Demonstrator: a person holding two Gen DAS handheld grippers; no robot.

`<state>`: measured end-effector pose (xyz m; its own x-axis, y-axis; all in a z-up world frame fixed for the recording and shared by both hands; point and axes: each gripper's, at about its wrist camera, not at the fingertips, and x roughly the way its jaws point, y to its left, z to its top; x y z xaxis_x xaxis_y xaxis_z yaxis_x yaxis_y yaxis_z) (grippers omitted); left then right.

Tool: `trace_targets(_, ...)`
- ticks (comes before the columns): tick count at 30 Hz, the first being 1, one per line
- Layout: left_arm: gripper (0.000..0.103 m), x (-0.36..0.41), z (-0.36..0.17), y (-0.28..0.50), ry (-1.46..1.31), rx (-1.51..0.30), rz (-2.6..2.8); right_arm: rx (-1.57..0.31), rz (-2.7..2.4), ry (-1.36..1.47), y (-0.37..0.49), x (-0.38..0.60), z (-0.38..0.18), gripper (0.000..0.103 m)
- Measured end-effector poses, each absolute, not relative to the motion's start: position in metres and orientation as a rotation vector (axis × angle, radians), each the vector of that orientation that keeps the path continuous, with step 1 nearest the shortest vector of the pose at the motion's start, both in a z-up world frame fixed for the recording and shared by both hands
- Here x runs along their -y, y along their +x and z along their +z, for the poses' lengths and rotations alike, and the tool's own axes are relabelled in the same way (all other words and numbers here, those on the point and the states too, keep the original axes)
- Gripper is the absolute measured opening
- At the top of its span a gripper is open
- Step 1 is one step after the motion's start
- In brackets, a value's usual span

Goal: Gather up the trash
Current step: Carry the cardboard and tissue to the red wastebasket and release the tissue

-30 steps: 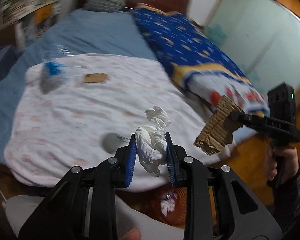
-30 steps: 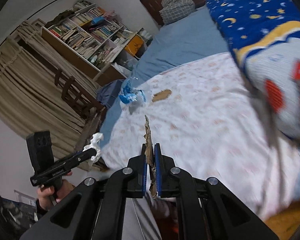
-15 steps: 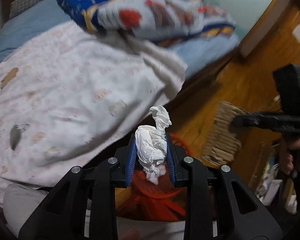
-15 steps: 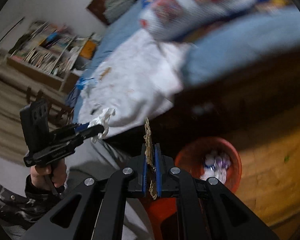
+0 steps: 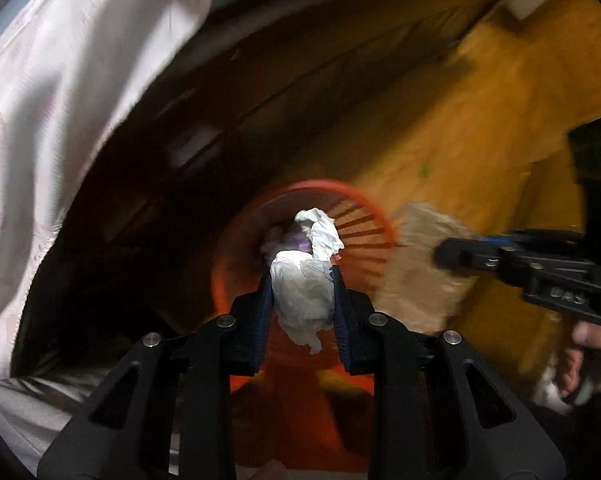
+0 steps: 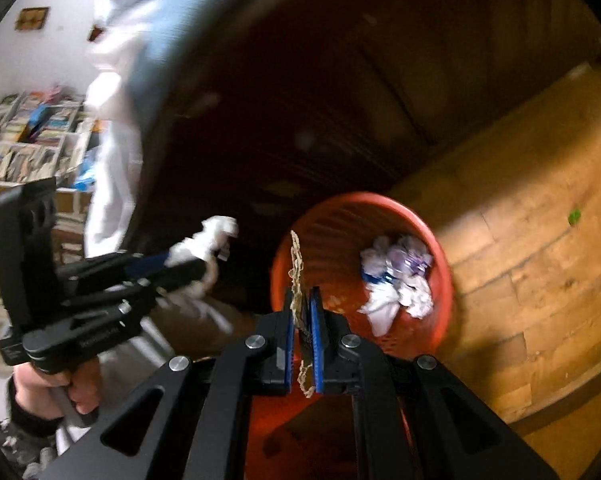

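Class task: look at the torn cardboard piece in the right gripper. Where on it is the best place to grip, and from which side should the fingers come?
Grip the cardboard piece across its two flat faces near the lower middle, as the right gripper does now. It is a thin sheet seen edge-on, with ragged edges, so the fingers should come from either face, not edge to edge.

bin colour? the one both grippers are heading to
Orange-red, with a slatted wall. The bin shows best in the right wrist view, with crumpled trash inside.

We see a white sheet [image 5: 60, 92] draping the bed, a wooden floor [image 6: 540, 280], and a bookshelf [image 6: 24, 140].
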<state>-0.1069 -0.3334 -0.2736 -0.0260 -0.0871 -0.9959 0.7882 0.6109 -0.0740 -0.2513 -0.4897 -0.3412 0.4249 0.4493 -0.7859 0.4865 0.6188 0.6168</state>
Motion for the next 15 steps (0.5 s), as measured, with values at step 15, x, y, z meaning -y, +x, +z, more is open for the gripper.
trace_targets(15, 0.027, 0.356, -0.332, -0.114, 0.783, -1.447, -0.732, -1.285, -0.078, 0.927, -0.219, 0.477, -0.401, 0.008)
